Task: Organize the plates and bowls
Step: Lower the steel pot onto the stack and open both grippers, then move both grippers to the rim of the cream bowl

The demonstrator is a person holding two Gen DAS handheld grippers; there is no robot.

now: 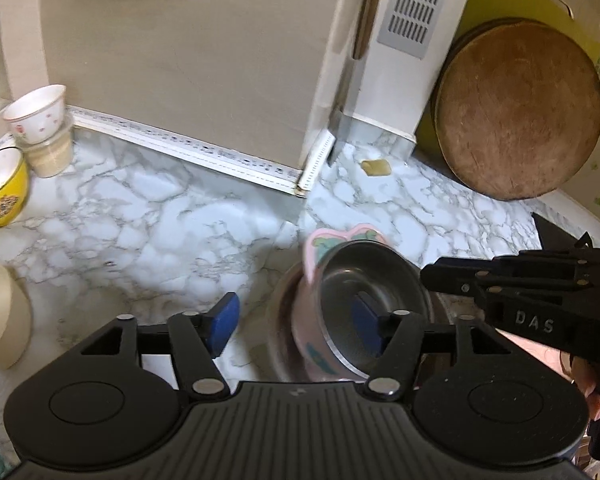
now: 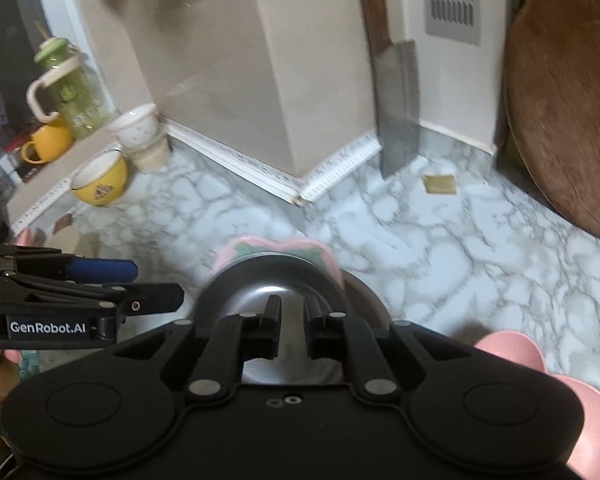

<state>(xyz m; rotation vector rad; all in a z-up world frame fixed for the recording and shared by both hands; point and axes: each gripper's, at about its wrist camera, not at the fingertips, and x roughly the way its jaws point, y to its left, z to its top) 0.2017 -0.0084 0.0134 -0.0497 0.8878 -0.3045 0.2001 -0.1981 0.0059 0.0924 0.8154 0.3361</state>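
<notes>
Left claw [image 1: 296,322] is spread wide — one blue pad [image 1: 225,323] over bare counter [image 1: 148,224], the other inside the steel bowl [image 1: 374,292]; whether that pad touches the bowl, can't tell.

Steel bowl is tilted, its mouth turned toward the left camera, nested in a pink bowl [image 1: 314,344] with green trim. Both sit in a darker, blurred dish [image 1: 280,320] on the marble counter.

Right claw [image 2: 292,310] is narrow, fingers on either side of the steel bowl's [image 2: 272,280] near rim — looks clamped on it, contact point hidden by the claw body. In the left view the right claw [image 1: 432,276] comes in from the right, tip at the bowl edge.

Other dishes: yellow bowl [image 1: 2,190] and stacked white cup [image 1: 38,114] far left by the wall, cream bowl [image 1: 2,316] at the left edge, pink plate [image 2: 580,408] just right of the right claw. Round wooden board [image 1: 518,110] and cleaver [image 2: 398,112] lean on the back wall.
</notes>
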